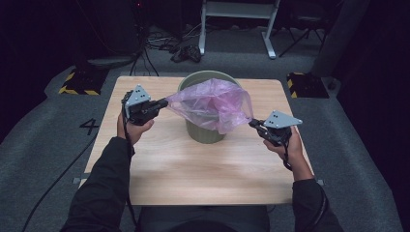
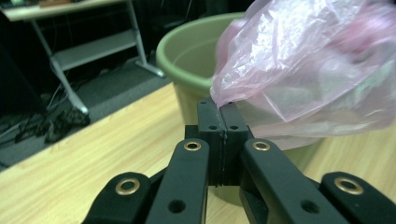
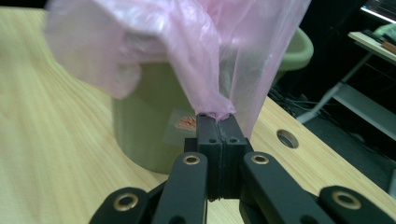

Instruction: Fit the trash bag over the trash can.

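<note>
A thin pink plastic bag point(image 1: 210, 102) is stretched over a green bin point(image 1: 205, 133) that stands upright at the middle of the wooden table point(image 1: 193, 169). My left gripper point(image 1: 164, 103) is shut on the bag's left edge, left of the bin. My right gripper point(image 1: 252, 123) is shut on the bag's right edge, at the bin's right side. In the left gripper view the bag point(image 2: 308, 65) rises from the closed jaws beside the bin point(image 2: 187, 60). In the right gripper view the bag point(image 3: 196, 51) hangs in front of the bin point(image 3: 149, 126).
The table stands on grey carpet. A white table frame point(image 1: 237, 19) and loose cables point(image 1: 179, 48) lie beyond the far edge. Yellow-and-black blocks point(image 1: 80, 82) sit at both far corners. A round hole point(image 3: 287, 138) is in the tabletop near the bin.
</note>
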Motion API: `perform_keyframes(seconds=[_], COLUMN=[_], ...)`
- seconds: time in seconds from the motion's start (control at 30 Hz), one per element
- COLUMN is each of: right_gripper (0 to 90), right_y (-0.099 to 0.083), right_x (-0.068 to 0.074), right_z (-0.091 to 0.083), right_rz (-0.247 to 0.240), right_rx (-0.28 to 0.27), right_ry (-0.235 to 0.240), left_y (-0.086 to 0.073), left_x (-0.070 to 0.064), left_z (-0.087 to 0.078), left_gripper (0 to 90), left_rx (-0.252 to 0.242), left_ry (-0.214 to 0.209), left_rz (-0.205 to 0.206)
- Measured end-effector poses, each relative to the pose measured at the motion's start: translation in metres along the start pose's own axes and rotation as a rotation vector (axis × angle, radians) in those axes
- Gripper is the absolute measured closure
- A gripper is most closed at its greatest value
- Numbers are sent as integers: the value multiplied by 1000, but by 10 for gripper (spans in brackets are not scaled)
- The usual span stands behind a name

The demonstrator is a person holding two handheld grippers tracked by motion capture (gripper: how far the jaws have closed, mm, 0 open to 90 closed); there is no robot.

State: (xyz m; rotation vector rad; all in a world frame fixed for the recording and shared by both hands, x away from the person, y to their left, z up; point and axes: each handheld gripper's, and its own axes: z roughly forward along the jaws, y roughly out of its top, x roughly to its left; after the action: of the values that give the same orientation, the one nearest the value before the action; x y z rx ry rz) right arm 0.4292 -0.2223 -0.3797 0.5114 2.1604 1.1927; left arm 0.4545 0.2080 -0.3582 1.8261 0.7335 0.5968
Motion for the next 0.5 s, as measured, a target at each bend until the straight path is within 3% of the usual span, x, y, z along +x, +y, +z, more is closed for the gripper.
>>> perform_keyframes(seconds=[0.1, 0.37, 0.5], right_gripper=[900, 886, 717], right_y=[-4, -8, -9], right_x=[-2, -9, -10], right_z=[6, 7, -3], right_rz=[13, 36, 48], right_rx=[12, 13, -33], right_ry=[-7, -23, -27], left_y=[-5, -11, -11], left_x=[1, 3, 0], left_z=[15, 33, 26], left_gripper=[898, 897, 815], left_rx=[38, 71, 39], left_ry=[14, 23, 33], left_rz=[3, -1, 6])
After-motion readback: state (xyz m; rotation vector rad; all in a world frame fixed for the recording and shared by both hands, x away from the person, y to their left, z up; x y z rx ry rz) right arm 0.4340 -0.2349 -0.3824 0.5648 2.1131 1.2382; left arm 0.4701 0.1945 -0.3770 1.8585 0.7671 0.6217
